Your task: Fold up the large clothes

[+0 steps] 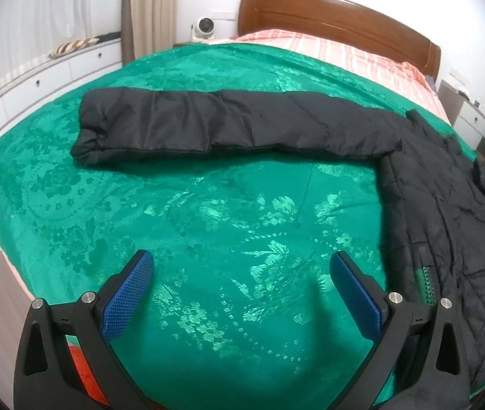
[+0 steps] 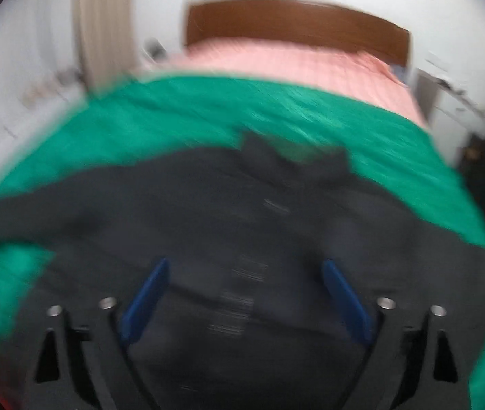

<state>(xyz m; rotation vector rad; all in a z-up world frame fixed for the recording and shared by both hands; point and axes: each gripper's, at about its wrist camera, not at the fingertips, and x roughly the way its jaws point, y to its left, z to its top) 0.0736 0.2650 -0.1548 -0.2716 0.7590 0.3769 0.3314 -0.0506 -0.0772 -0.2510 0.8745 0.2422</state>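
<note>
A black padded jacket (image 1: 447, 212) lay on the green blanket (image 1: 208, 222) covering the bed, its body toward the right in the left wrist view and one sleeve (image 1: 229, 123) stretched out flat to the left. The left gripper (image 1: 242, 266) hung over bare blanket, jaws spread with nothing between them. The right gripper (image 2: 244, 270), blurred, hung over the jacket's body with its jaws spread wide, gripping nothing.

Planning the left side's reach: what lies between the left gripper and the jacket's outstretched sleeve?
Only bare green bedspread separates the left gripper from the black sleeve; the left wrist view shows it.
</note>
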